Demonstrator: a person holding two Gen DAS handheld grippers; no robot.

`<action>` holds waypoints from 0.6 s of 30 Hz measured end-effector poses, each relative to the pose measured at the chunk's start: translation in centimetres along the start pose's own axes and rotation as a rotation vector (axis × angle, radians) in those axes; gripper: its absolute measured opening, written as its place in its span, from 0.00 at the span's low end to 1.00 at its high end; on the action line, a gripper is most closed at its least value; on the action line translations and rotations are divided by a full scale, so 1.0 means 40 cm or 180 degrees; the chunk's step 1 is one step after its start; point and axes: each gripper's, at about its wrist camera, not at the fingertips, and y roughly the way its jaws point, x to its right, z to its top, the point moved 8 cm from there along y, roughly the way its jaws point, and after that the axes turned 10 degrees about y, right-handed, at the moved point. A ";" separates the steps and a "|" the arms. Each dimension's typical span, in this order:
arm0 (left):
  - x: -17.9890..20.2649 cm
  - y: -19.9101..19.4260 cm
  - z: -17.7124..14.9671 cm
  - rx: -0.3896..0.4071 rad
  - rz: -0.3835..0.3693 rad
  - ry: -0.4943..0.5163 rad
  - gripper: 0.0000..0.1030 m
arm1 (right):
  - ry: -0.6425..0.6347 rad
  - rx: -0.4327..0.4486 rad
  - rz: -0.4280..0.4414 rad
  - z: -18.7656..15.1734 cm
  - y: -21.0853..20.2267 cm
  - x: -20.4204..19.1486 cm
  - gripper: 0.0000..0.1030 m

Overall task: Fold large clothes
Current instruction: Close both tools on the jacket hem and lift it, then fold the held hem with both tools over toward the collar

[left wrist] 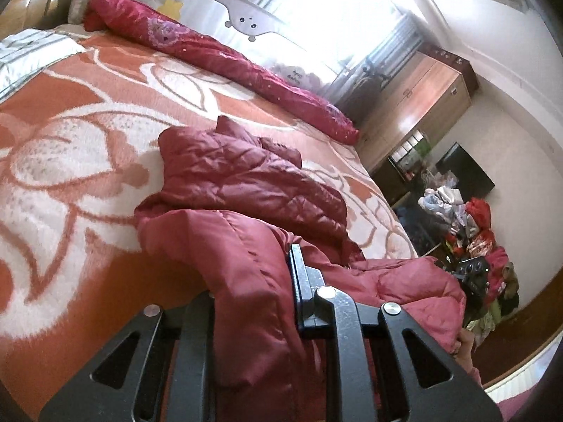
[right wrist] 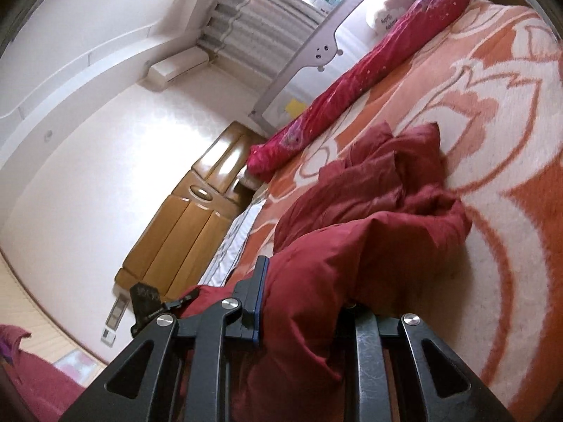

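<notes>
Maroon jacket (left wrist: 253, 190) fabric is clenched in both left tongs (left wrist: 253, 281) and right tongs (right wrist: 302, 302).

Strong daylight pours through the window (left wrist: 330, 10), blowing it out to white glare and washing haze over the wall beside it. Away from the window, the bed (left wrist: 70, 133) stays evenly lit and fairly sharp. Fisheye bending curves everything, and black vignette fills the corners.

Dark red quilted jacket (left wrist: 246, 183) lying on orange-and-cream floral blanket (left wrist: 70, 161); magenta bolster (left wrist: 218, 59) showing purple flower print; black grippers.
</notes>
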 end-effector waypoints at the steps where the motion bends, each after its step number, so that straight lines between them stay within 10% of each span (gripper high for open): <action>1: 0.001 0.003 0.010 0.0008 0.0009 0.0019 0.15 | -0.0029 0.0018 -0.0047 0.012 0.008 -0.002 0.20; 18: -0.065 0.127 0.175 0.0089 0.0102 -0.0233 0.15 | -0.0022 0.0317 -0.0430 0.224 0.138 0.014 0.21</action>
